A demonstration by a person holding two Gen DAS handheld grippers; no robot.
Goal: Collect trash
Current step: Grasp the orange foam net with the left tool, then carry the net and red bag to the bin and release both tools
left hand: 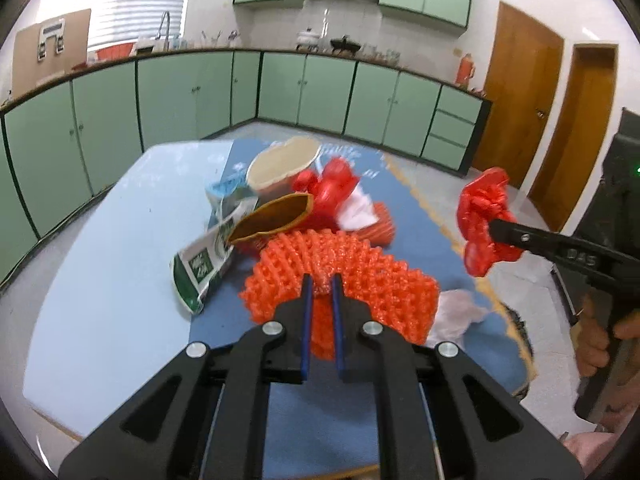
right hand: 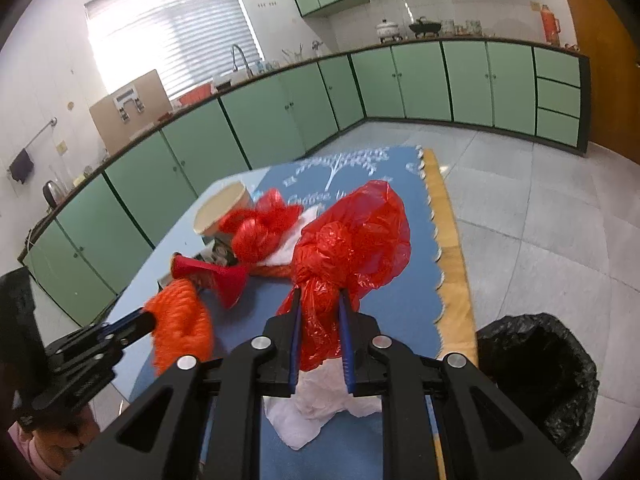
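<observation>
Bright window [right hand: 172, 28] glare, fisheye-warped edges

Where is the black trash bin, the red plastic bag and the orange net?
trash bin [right hand: 536, 376]: right wrist view, on its black liner's inside.
red plastic bag [right hand: 352, 240]: right wrist view, on its puffed upper part.
orange foam net [left hand: 360, 276]: left wrist view, on the mesh arch above the fingers.

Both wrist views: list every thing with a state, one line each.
Left gripper: shut on orange foam net.
Right gripper: shut on red plastic bag, lifted.
Black-lined trash bin: open.
Round paper tub: tipped sideways.
Green-white carton: crushed, torn open.
White tissue: crumpled.
</observation>
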